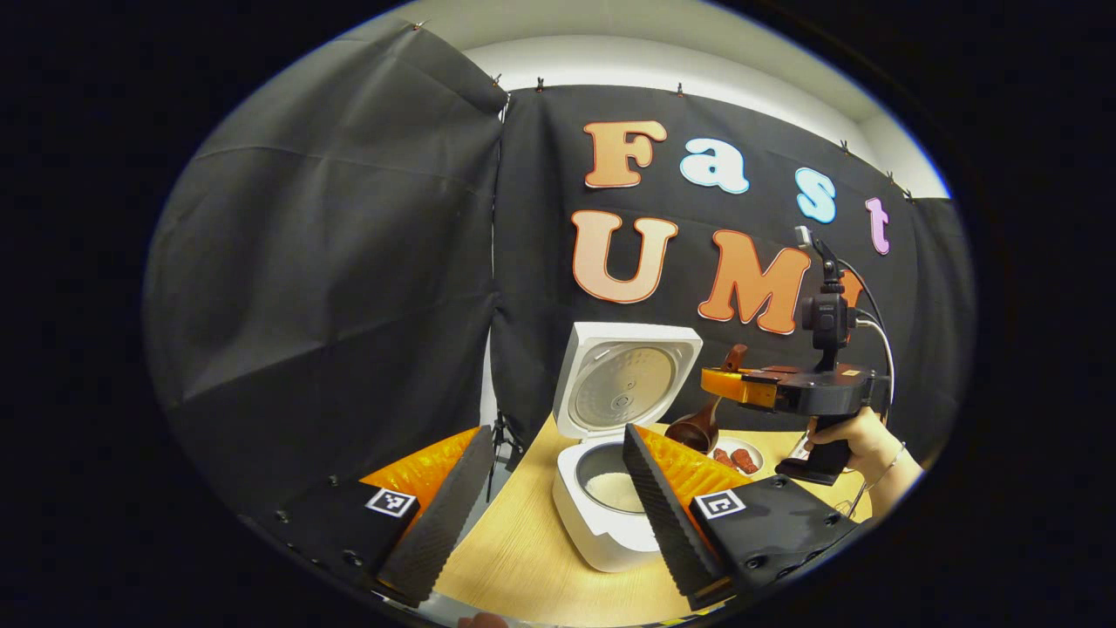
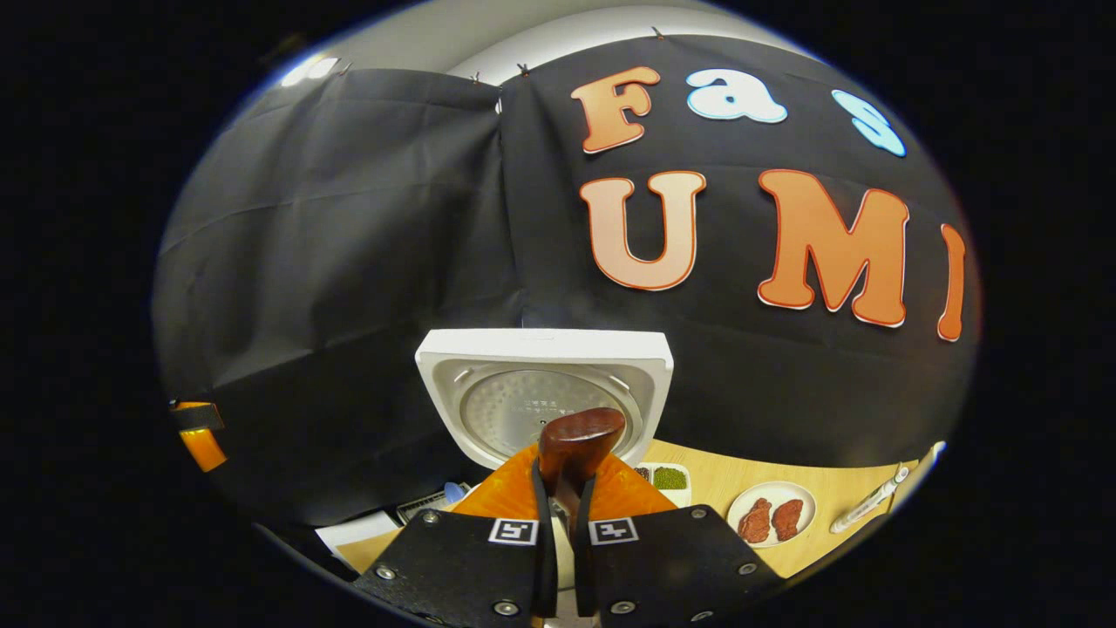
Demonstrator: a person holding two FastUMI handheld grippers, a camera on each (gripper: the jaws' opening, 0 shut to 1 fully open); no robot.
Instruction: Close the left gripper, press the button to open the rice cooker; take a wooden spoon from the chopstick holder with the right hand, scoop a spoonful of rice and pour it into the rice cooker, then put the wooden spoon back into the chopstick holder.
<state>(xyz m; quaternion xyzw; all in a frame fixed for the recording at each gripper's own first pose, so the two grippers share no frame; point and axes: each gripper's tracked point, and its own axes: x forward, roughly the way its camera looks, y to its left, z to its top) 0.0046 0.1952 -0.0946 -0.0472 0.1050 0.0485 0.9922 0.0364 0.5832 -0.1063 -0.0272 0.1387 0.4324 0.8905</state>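
No wording can be read: the square black-and-white markers (image 1: 719,504) on the tool bodies are coded patterns, and the print inside the rice cooker lid (image 2: 542,402) is too small.

Left gripper (image 1: 549,515) hangs with fingers spread wide before the white rice cooker (image 1: 606,515), lid up, white rice inside. Right of the cooker, the right gripper (image 1: 711,381) clamps a dark wooden spoon (image 1: 697,427), bowl hanging above the light wooden table (image 1: 523,558).
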